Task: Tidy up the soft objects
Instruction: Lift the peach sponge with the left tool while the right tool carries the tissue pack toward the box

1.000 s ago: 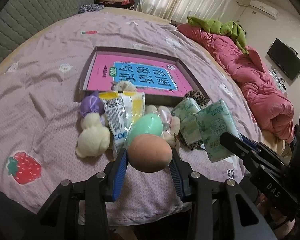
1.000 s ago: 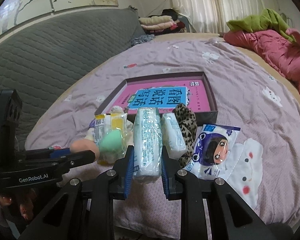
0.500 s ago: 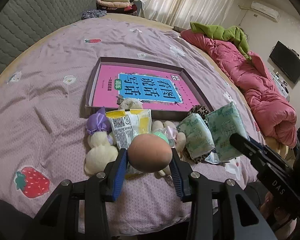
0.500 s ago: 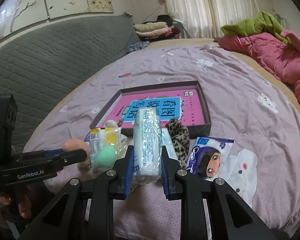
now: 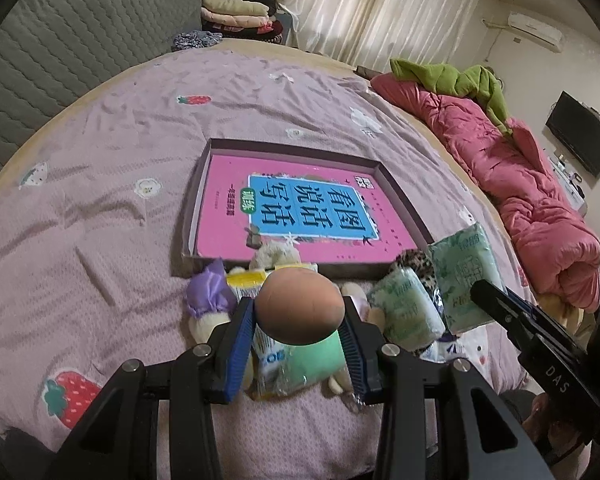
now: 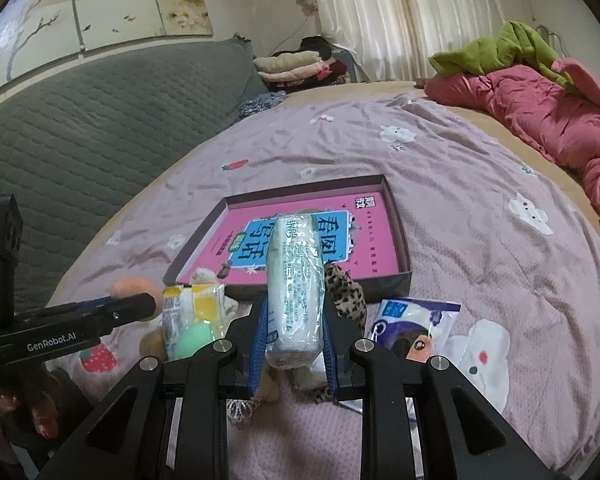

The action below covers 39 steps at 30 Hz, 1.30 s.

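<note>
A bedroom in a home. A wide bed [image 5: 100, 184] fills the view, spread with a lilac sheet printed with strawberries, a rumpled pink quilt [image 5: 532, 196] along one side. A grey quilted headboard [image 6: 100, 128], pale curtains [image 5: 380, 12], folded clothes [image 5: 236, 12], a wall air conditioner [image 5: 534, 28] and a wall-mounted television [image 5: 580, 140] surround it.

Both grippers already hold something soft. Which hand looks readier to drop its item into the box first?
Right, probably. Its tissue pack already overlaps the box in its view, while the left gripper's peach sponge sits short of the near wall.
</note>
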### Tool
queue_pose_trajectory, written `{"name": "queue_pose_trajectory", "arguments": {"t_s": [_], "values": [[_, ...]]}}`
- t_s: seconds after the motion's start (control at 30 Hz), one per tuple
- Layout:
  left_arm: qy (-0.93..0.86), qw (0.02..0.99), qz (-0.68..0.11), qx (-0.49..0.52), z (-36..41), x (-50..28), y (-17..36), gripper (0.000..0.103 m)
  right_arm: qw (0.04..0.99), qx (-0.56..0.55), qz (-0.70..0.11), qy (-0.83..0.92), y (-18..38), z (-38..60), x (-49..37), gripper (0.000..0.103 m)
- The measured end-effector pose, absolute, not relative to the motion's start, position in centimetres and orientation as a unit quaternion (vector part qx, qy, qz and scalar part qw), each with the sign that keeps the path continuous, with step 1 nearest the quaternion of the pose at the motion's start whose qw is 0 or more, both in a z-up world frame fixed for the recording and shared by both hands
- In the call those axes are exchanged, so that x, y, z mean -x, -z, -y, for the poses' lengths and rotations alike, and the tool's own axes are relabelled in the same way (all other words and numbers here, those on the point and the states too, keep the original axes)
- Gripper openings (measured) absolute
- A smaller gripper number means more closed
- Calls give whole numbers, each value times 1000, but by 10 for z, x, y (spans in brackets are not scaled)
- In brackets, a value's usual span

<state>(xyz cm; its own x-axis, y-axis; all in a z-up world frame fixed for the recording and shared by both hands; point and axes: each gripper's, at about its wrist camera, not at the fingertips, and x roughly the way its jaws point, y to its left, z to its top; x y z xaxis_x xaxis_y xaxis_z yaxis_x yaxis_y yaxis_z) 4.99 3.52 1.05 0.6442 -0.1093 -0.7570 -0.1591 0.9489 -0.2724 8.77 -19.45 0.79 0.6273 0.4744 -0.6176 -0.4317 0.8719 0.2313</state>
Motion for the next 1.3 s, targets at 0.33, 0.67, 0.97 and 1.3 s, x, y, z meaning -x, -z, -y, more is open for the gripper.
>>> {"name": "queue_pose_trajectory", "arguments": {"t_s": [0.33,0.67,0.97,1.3], "values": [[-30,892,-418,169,-50,-71,-8,42,905,-41,-346,-244,-12,189,-111,25],[-57,884,-420,197,-85,-108,1,42,910,-51,-340,-230,-16,186,-143,25],[-61,862,-452,221,-97,-145,23,42,909,-58,-352,-214,-9,191,-173,25],[-54,838,-493,227,-94,-169,47,42,889,-66,-395,-222,14,182,-203,25]]}}
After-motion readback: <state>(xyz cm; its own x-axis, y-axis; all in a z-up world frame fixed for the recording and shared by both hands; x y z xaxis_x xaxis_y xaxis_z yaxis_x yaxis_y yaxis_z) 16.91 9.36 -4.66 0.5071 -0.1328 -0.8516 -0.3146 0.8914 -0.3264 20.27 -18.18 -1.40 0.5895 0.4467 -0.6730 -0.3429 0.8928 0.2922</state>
